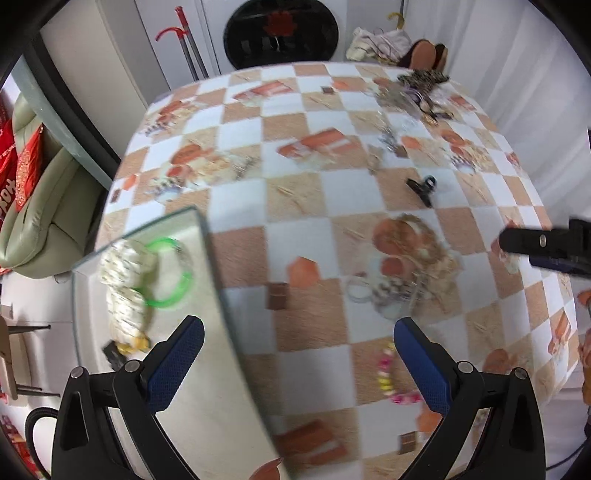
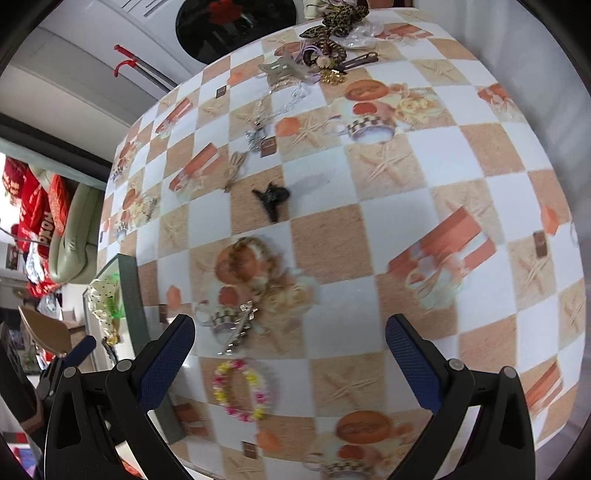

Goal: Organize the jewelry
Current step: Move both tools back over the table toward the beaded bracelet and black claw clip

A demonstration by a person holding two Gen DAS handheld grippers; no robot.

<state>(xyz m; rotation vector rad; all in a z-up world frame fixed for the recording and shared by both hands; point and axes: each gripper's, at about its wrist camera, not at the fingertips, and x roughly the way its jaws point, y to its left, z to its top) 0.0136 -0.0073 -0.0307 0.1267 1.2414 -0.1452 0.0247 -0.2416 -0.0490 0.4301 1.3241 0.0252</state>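
A clear tray [image 1: 207, 258] at the table's left edge holds a green bangle [image 1: 171, 273], a white dotted scrunchie [image 1: 125, 280] and a small yellow piece. My left gripper [image 1: 299, 363] is open and empty over the tray's right rim. A pink and yellow flower bracelet [image 2: 242, 391] lies on the checkered cloth, just ahead of my open, empty right gripper [image 2: 290, 360]; it also shows in the left wrist view [image 1: 388, 373]. A silver clip [image 2: 240, 328] lies above it. A black claw clip [image 2: 271, 197] sits mid-table.
A pile of scrunchies, clips and chains [image 2: 317, 55] lies at the table's far end. A silver chain [image 2: 258, 129] and a beige bow [image 2: 234, 170] lie nearer. A washing machine [image 1: 280, 33] stands beyond the table, a sofa [image 1: 37, 199] to the left.
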